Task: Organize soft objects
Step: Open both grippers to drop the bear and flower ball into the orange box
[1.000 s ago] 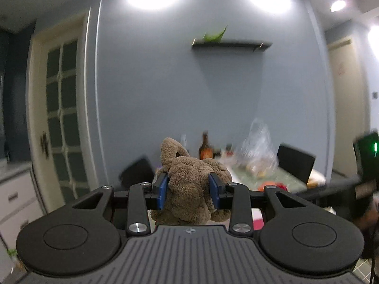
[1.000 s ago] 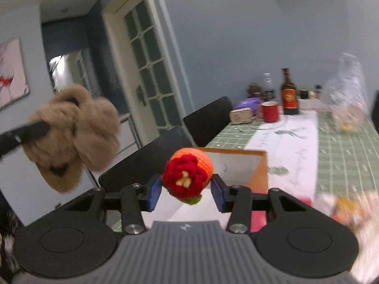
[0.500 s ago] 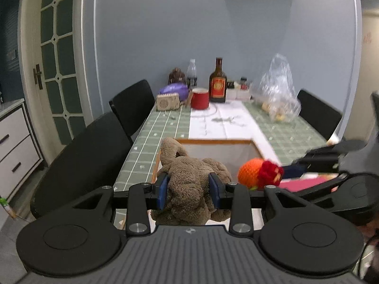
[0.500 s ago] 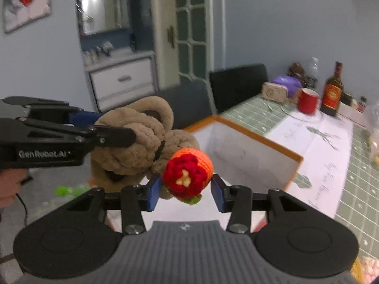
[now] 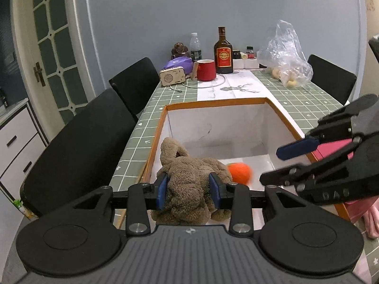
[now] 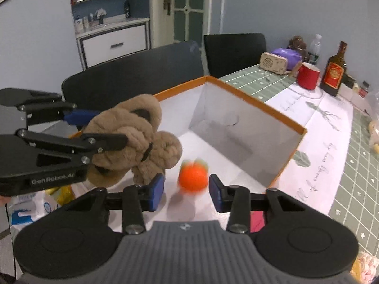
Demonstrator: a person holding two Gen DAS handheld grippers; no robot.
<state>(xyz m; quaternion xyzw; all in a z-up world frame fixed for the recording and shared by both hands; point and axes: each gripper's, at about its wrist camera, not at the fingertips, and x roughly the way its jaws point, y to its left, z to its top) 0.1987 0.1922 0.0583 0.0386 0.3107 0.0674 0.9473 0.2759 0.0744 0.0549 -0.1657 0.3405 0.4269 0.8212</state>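
Note:
A brown plush toy (image 5: 187, 172) hangs over the near left corner of a white box with an orange rim (image 5: 213, 103). My left gripper (image 5: 188, 190) has its blue pads against the toy's sides, and its jaws are opening. An orange knitted ball (image 6: 193, 178) is blurred in mid-air just beyond my right gripper (image 6: 186, 190), clear of both pads, over the box floor. The right jaws are closing with nothing pressed between them. In the right wrist view the left gripper (image 6: 111, 127) holds the plush toy (image 6: 142, 123) at the box's (image 6: 255, 101) left edge. In the left wrist view the right gripper (image 5: 272, 165) reaches in from the right, with the ball (image 5: 239, 172) under it.
The box stands on a green checked table with a white runner (image 5: 236, 90). At the far end are a red mug (image 5: 206, 69), a brown bottle (image 5: 223, 52), a small radio (image 5: 172, 77) and a plastic bag (image 5: 284, 54). Black chairs (image 5: 83, 146) line the left side. Pink fabric (image 5: 362, 208) lies right of the box.
Both grippers have come down over the box. The right gripper has let go of the orange ball, which is dropping into the box. The plush toy is still between the left pads.

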